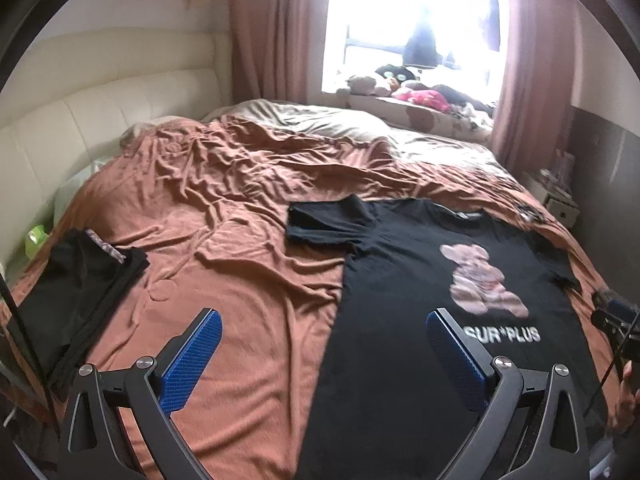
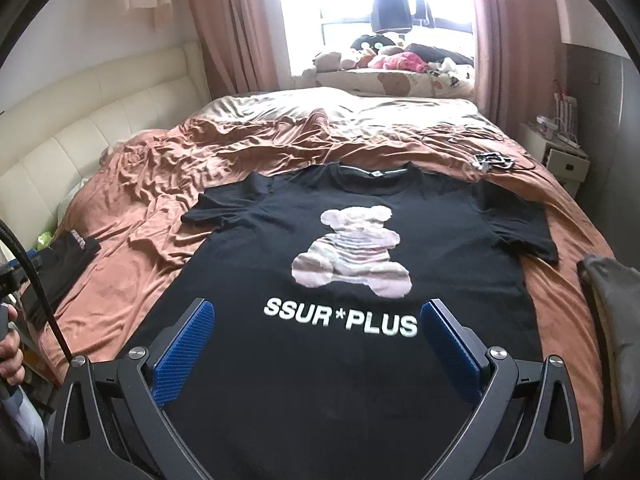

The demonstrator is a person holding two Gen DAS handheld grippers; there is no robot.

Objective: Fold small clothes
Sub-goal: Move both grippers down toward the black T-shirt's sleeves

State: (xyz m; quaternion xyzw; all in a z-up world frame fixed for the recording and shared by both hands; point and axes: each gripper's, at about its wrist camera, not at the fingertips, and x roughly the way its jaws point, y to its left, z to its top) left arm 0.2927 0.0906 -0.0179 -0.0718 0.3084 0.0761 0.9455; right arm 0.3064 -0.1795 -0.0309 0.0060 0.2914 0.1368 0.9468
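lying flat t-shirt, rumpled bedsheet, bright window

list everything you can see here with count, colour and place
t-shirt: 1, black with pink bear print, spread flat on the near side of the bed
folded clothes: 1 pile, black, left edge of the bed
bedsheet: 1, rust brown, wrinkled, covering the bed
headboard: 1, cream, padded, left side
curtains: 2, dusty pink, beside the window
soft toys: several, mixed colours, on the window sill
cables: a few, dark, far right of the bed
left hand-held gripper: 1, black with blue pads, open
right hand-held gripper: 1, black with blue pads, open
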